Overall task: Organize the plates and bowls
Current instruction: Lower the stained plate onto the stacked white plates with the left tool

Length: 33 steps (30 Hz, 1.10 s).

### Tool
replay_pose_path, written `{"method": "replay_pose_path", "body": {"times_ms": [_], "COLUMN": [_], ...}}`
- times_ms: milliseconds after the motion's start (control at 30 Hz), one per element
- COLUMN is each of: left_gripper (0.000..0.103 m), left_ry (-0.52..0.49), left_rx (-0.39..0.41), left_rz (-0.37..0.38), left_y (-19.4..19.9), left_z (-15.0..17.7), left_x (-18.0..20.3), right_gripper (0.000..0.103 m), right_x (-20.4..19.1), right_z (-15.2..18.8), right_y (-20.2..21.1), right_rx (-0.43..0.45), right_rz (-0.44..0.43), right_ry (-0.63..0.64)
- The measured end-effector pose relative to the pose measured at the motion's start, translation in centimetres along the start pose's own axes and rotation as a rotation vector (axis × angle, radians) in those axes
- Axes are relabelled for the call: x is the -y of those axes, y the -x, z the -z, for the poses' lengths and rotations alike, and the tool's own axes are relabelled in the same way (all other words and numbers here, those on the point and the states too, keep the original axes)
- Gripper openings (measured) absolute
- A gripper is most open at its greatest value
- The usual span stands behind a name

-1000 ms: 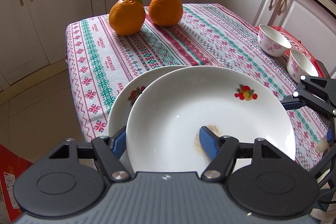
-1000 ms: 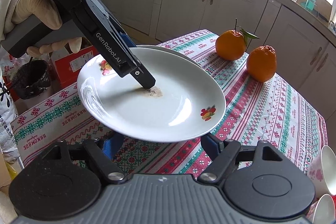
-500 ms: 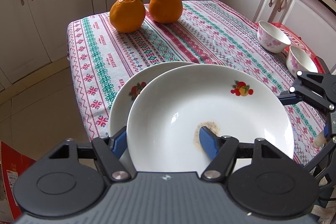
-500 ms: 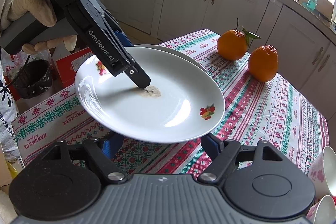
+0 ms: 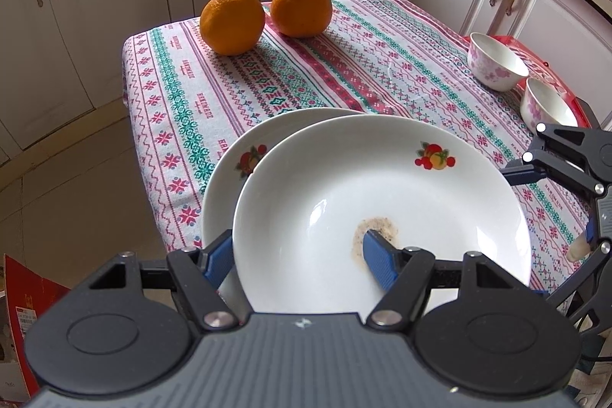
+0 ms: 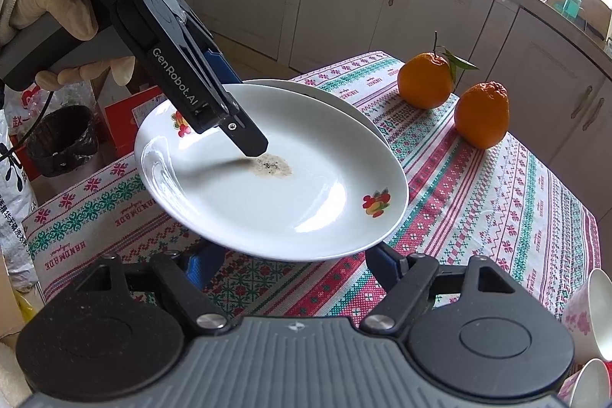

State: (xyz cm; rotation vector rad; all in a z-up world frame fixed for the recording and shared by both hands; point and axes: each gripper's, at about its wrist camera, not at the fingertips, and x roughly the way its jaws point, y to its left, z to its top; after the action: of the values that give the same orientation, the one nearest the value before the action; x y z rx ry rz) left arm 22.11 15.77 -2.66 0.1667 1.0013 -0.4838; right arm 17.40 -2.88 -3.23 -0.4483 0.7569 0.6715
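While our left tool [image 5: 298, 249] stays clamped on the raised plate [image 5: 382, 194], nothing shifts; our right tool [image 6: 290, 264] waits open at 3 o'clock.

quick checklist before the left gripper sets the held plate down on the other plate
1. Grip on held plate: left gripper clamps its rim, one finger under, one on top. Ok.
2. Plate level: tilted in the right wrist view. Not ok.
3. Target, lower plate: bare where it shows. Ok.
4. Right gripper clear: jaws open, sitting just under the held plate's near rim. Not ok.
5. Held plate clean: brown residue at centre. Not ok.
6. Gap between the plates: cannot tell.
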Motion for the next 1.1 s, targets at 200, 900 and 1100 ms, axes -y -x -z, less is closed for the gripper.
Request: {"method": "replay_pose_path", "body": {"times_ms": [200, 900, 1100], "left_gripper": [0.07, 0.073, 0.073], "left_ry": [-0.005, -0.048, -0.062], "left_rx": [-0.013, -0.005, -0.004], "left_rz": [-0.01, -0.051, -0.061], "left_y": [0.3, -1.0, -1.1], "left_z": [0.0, -1.2, -1.2], "left_x": [0.2, 0.4, 0.7], "right_gripper": [0.084, 0.084, 0.084], "right_x": [0.1, 0.6, 0.9], "right_z": [-0.1, 0.0, 0.5], "right_y": [0.0, 0.6, 0.9], "right_rx": [-0.005, -0.03, -0.054], "right_rz": [-0.008, -0.01, 0.008], "right_ry": [0.004, -0.029, -0.044]}}
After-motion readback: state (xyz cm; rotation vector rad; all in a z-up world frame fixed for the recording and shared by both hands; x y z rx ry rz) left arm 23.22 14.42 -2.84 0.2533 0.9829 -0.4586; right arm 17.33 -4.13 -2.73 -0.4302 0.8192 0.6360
